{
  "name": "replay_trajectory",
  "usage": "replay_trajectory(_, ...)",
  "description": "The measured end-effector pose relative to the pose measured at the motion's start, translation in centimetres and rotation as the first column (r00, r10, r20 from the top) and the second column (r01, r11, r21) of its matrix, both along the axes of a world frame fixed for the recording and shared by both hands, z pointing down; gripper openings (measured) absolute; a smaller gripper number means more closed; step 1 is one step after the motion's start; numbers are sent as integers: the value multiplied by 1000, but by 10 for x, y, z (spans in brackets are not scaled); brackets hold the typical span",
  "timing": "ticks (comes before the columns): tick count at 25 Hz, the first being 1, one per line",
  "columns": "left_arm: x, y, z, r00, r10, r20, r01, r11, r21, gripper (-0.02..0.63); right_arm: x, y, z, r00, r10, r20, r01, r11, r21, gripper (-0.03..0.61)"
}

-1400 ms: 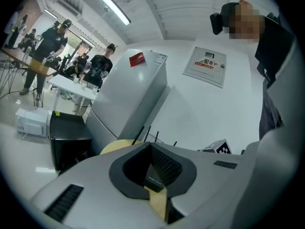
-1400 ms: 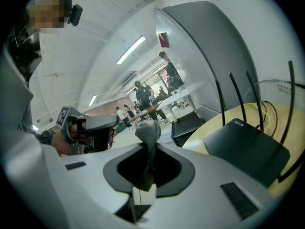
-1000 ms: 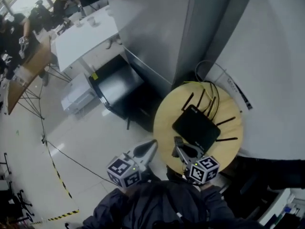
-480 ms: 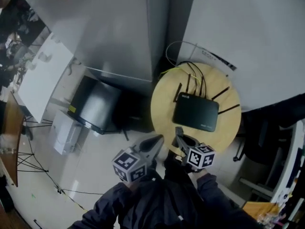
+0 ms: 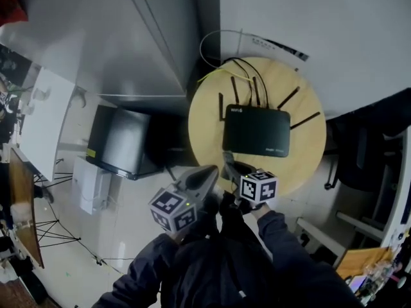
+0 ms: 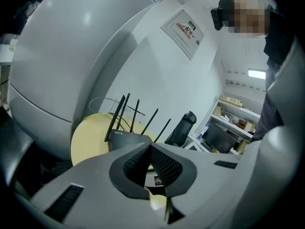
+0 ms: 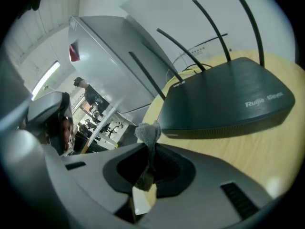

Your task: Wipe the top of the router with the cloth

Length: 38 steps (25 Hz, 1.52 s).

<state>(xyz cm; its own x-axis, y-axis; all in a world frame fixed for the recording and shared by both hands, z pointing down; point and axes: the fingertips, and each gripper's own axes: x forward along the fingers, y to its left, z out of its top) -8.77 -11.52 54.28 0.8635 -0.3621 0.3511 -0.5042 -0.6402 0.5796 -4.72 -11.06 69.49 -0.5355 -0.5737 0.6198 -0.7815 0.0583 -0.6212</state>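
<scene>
Clearly wiping has not begun: the right gripper [image 5: 228, 165], at the round table's [image 5: 204, 117] 6 o'clock edge, pinches a small grey cloth [image 7: 148, 132] near the black router [image 5: 257, 130], which lies mid-table with its antennas toward 12 o'clock. The left gripper [image 5: 207, 174], jaws pressed together on nothing, hangs off the table at 7 o'clock. A good wipe likely means laying the tuft on the lid and sweeping lightly, clear of the antennas.
</scene>
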Motion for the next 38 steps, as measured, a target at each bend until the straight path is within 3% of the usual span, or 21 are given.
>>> replay_trajectory(9,12,-3,12,1000,-6,19,6,1000,-24,-6,11,-13,22,999,18,28,-16,997,-76,67)
replay_trajectory(16,25,0,13,1000,13,22,-12,1000,-28,-6,45,-6,29,997,71,32,-68,993,-100,67)
replay_trajectory(31,45,11,16,998,68,17,-68,997,-39,-6,172,41,38,977,206,-61,-212,971,-112,67)
replay_trajectory(38,42,13,16,997,79,24,-78,996,-41,-8,236,60,41,927,361,-102,-371,923,-105,67)
